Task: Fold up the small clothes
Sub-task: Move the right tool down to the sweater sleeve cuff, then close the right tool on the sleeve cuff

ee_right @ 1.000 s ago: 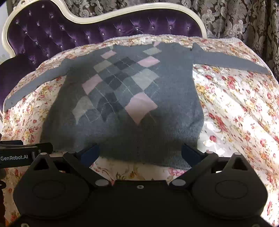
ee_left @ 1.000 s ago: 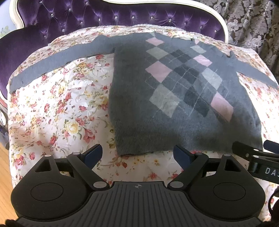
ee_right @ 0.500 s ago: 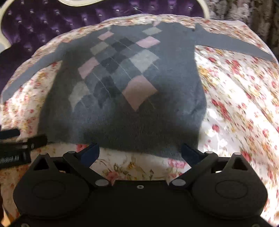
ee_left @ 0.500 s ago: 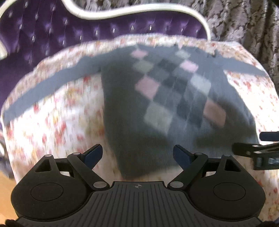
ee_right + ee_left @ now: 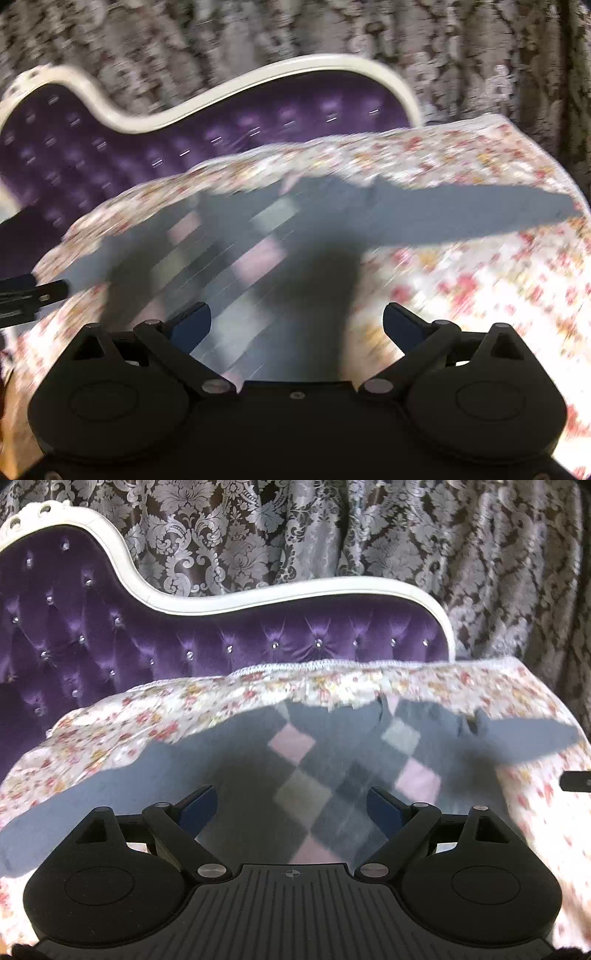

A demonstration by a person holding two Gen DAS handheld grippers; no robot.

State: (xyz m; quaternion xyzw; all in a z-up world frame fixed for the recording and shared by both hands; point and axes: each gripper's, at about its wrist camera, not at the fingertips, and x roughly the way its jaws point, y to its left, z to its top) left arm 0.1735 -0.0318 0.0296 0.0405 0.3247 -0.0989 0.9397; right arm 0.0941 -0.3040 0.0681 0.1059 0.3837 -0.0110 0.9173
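Note:
A small grey sweater (image 5: 317,775) with a pink and grey diamond pattern lies flat on a floral cover (image 5: 177,709), both sleeves spread out sideways. It also shows in the right wrist view (image 5: 258,243), blurred by motion. My left gripper (image 5: 291,808) is open and empty, low over the sweater's body. My right gripper (image 5: 295,325) is open and empty over the sweater's right half, near the right sleeve (image 5: 461,218). Each gripper's tip shows at the edge of the other's view.
The floral cover lies on a purple tufted sofa (image 5: 184,642) with a white curved frame (image 5: 295,590). A patterned curtain (image 5: 369,531) hangs behind. The cover's right side (image 5: 498,295) is bare of clothes.
Both grippers have moved forward from the sweater's hem over its body and tilted up, so the sofa back and curtain now show. Both stay open.

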